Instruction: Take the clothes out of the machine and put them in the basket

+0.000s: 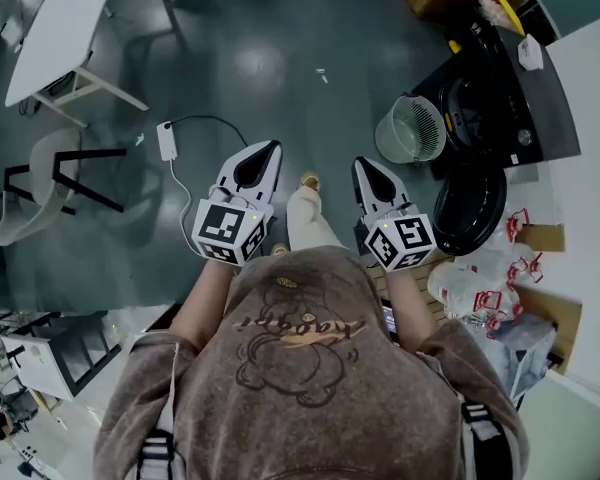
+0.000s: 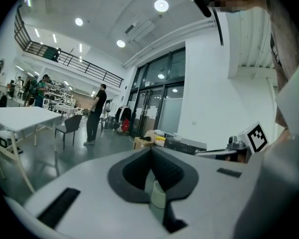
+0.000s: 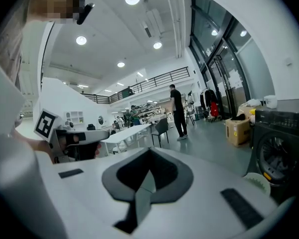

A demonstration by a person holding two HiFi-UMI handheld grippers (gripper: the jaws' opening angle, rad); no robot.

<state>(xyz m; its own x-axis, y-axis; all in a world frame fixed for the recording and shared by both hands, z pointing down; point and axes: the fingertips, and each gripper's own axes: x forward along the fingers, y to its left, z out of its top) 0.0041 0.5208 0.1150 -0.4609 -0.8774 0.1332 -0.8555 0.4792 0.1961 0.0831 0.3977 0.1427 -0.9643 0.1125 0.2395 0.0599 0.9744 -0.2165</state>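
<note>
Left gripper (image 1: 273, 148): jaws pressed together with nothing between them, held out over the floor in front of the person.
Right gripper (image 1: 362, 164): jaws also closed together and empty, beside the left gripper but apart from it.
Machine (image 1: 500, 108): a black front-loader at the far right, against the white wall.
Door (image 1: 470, 206): round and swung open, just right of the right gripper.
Basket (image 1: 410, 128): pale green and round, on the floor just left of the machine, beyond the right gripper.
Clothes: cannot be made out, as the drum opening reads dark.
Floor (image 1: 280, 58): dark teal, with a white adapter (image 1: 167, 140) and its cable left of the left gripper.
Table (image 1: 60, 18): white, far left.
</note>
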